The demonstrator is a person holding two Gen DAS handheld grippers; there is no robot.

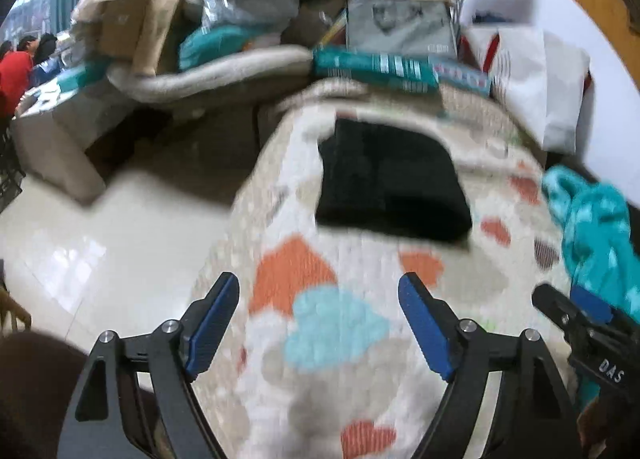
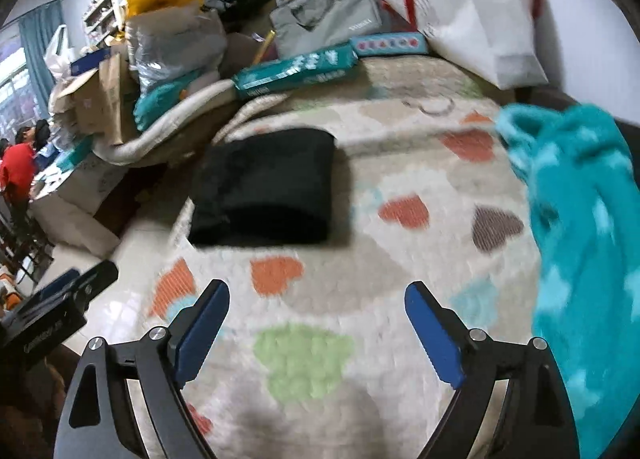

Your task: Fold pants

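Note:
The black pants (image 1: 392, 183) lie folded in a compact rectangle on the heart-patterned blanket (image 1: 332, 319), near its left edge; they also show in the right wrist view (image 2: 268, 187). My left gripper (image 1: 318, 291) is open and empty, held above the blanket well short of the pants. My right gripper (image 2: 316, 299) is open and empty, also short of the pants and to their right. The right gripper shows at the right edge of the left wrist view (image 1: 576, 311). The left gripper shows at the left edge of the right wrist view (image 2: 68, 299).
A teal star-patterned garment (image 2: 584, 227) lies on the blanket's right side. Teal boxes (image 2: 296, 67), a grey bag (image 2: 324, 19) and a white bag (image 2: 476, 15) crowd the far end. Cardboard boxes and bags (image 2: 120, 75) pile up at left. Shiny floor (image 1: 100, 243) lies left of the bed.

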